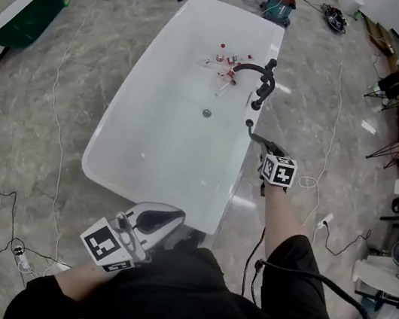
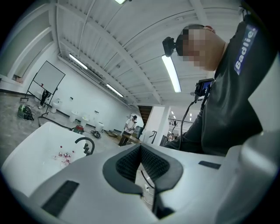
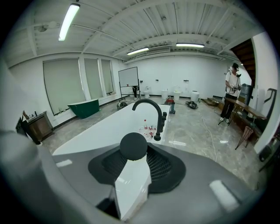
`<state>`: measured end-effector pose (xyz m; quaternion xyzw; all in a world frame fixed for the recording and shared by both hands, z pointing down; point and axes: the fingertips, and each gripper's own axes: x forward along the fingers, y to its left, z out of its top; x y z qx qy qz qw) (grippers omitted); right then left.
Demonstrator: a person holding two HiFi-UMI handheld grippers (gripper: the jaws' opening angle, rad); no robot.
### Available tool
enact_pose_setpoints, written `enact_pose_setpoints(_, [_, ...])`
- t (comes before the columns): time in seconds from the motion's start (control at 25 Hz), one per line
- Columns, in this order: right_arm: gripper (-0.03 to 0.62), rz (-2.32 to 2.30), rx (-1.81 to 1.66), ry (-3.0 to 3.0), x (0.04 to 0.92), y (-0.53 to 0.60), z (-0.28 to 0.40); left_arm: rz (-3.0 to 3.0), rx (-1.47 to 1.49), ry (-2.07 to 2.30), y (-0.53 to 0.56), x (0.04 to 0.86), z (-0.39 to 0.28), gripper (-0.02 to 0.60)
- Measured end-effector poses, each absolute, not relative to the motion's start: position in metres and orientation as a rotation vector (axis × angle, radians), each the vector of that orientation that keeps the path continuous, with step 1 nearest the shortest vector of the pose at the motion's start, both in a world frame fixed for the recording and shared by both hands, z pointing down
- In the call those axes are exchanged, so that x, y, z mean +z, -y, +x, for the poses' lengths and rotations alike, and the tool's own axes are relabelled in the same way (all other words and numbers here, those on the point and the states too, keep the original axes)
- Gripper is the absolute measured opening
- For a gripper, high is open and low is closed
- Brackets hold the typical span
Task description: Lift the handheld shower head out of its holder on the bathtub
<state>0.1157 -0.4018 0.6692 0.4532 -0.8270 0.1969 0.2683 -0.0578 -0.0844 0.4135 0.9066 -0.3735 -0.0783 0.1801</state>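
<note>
Right tongs point(image 1: 263, 146) clenched on the black shower head point(image 3: 133, 145), whose round end sat between the tips. Left tongs point(image 2: 140, 149) closed, empty. Bathtub point(image 1: 158, 132) ahead of the right tongs held small bottles point(image 1: 226, 64).

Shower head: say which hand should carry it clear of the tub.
Right. The right gripper is clamped on the black shower head, over the bathtub rim near the faucet. The left gripper holds nothing and sits back near the person's body.
</note>
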Motion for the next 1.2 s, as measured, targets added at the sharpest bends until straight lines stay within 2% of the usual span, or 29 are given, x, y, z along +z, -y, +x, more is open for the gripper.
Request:
enact_pose_setpoints(0.56, [0.132, 1.216, 0.520, 2.302, 0.610, 0.274, 0.110, 2.648, -0.279, 0.912, 0.067, 0.385, -0.055, -0.006])
enact_pose_setpoints(1.2, [0.132, 1.148, 0.466, 2.452, 0.538, 0.165, 0.094, 2.702, -0.268, 0.741, 0.067, 0.379, -0.021, -0.006])
